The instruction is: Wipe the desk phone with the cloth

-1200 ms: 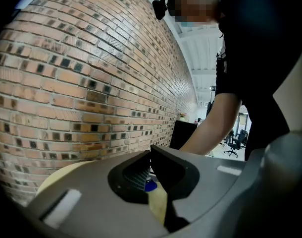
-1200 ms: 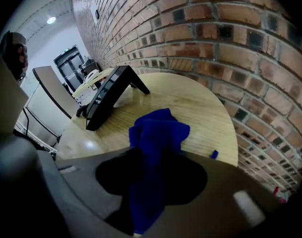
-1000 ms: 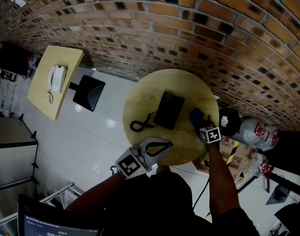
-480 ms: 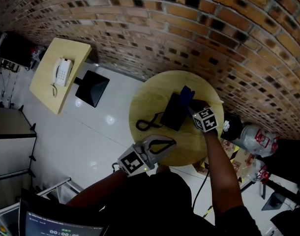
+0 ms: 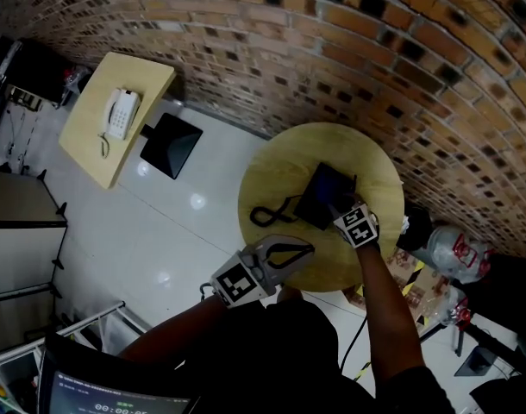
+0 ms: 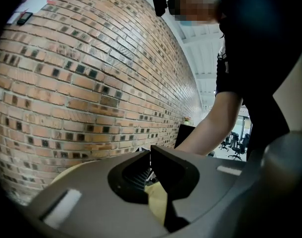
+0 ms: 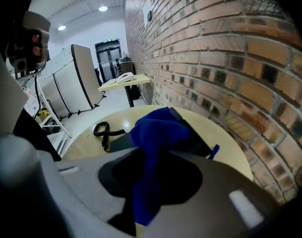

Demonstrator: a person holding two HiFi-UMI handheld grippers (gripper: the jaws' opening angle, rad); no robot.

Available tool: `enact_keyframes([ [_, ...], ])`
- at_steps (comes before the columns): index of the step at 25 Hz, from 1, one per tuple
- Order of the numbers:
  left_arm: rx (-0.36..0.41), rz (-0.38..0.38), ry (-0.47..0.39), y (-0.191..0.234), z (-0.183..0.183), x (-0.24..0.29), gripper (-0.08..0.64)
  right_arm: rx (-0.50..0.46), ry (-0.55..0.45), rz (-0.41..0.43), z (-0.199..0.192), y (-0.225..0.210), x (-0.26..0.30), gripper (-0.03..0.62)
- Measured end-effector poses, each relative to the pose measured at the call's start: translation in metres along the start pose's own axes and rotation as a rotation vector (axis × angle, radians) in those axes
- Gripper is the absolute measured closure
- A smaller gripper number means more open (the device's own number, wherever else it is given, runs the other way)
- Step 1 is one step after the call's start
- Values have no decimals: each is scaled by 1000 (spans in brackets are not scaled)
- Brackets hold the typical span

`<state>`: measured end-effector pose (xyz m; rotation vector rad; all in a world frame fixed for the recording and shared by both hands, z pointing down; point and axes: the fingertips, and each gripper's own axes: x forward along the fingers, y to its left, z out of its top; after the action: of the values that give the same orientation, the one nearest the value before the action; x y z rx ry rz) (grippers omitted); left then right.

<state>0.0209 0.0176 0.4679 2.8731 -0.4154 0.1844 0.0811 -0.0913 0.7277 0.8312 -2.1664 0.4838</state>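
Note:
A black desk phone point(image 5: 313, 198) lies on the round wooden table point(image 5: 276, 175), and its coiled cord point(image 5: 267, 214) trails to the left. My right gripper point(image 5: 342, 207) is shut on a blue cloth point(image 5: 331, 185) and holds it down on the phone's top. In the right gripper view the cloth point(image 7: 156, 133) bunches out of the right gripper point(image 7: 148, 182) over the phone point(image 7: 193, 142), with the cord point(image 7: 102, 129) behind. My left gripper point(image 5: 308, 249) hovers over the table's near edge, its tips together with nothing in them. The left gripper view shows the left gripper point(image 6: 158, 182) aimed at the wall.
The brick wall point(image 5: 349, 50) curves close behind the table. To the far left a second, rectangular table point(image 5: 90, 145) carries a white phone point(image 5: 121, 115), with a black stand point(image 5: 171, 145) beside it. Boxes and a bottle point(image 5: 453, 247) sit on the floor at the right.
My right gripper has carried the blue cloth from the table's right edge leftward onto the top of the phone. The left gripper has stayed at the near edge.

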Motion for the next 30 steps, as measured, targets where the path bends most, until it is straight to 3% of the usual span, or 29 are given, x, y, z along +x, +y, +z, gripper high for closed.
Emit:
enact_keyframes([
  [10, 2, -25, 8, -5, -3, 0, 566, 26, 66, 97, -47, 78, 12, 503],
  [15, -9, -29, 9, -3, -6, -3, 566, 32, 75, 125, -52, 94, 17, 503],
  [20, -17, -30, 2, 4, -5, -10, 566, 140, -69, 35, -3, 46, 2, 503],
  [25, -5, -11, -1, 8, -6, -19, 566, 121, -120, -54, 38, -12, -4, 503],
  [30, -24, 7, -13, 11, -8, -28, 566, 79, -119, -95, 64, -38, 4, 503],
])
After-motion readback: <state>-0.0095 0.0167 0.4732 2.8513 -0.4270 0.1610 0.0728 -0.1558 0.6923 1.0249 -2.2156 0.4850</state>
